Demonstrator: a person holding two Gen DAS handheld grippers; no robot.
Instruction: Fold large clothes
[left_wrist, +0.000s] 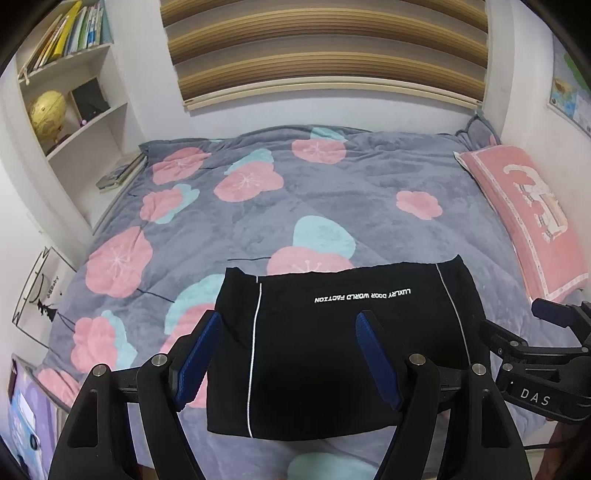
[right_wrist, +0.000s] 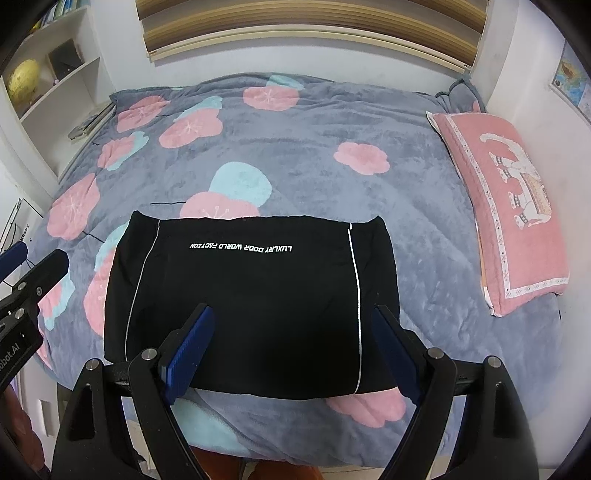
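Folded black garment (right_wrist: 251, 306) lies flat on floral bed cover (right_wrist: 314, 147), near edge, 6 o'clock. Left gripper (left_wrist: 288, 325) & right gripper (right_wrist: 291, 321) hover above it, jaws wide, empty. Pink pillow (right_wrist: 506, 206) at 3 o'clock.

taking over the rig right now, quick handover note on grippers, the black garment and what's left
Left gripper: open, empty, hovering over the left part of the garment.
Right gripper: open, empty, over its right part.
Black garment: lies flat on the grey floral blanket near the bed's front edge, already folded into a neat rectangle, white lettering facing up.
Pink pillow: at the right, clear of it.
Left: perhaps one more fold in half, or it may be finished; nothing is gripped.
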